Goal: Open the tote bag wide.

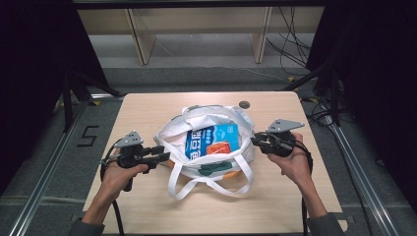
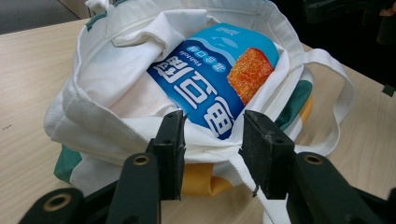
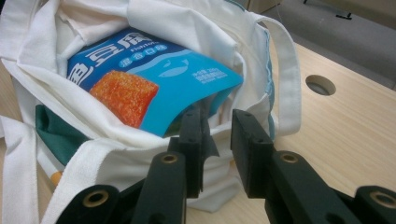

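From my high view, the white bag (image 1: 206, 147) sits in the middle of the table (image 1: 147, 105), with the blue packet (image 1: 212, 141) inside. My left gripper view shows orange cloth (image 2: 201, 179) under the bag. My right gripper view shows a round hole (image 3: 320, 85) at the right. My left gripper (image 1: 164, 152) and right gripper (image 1: 254, 140) lie level, pointing at the bag's sides, jaws apart, pinching nothing.
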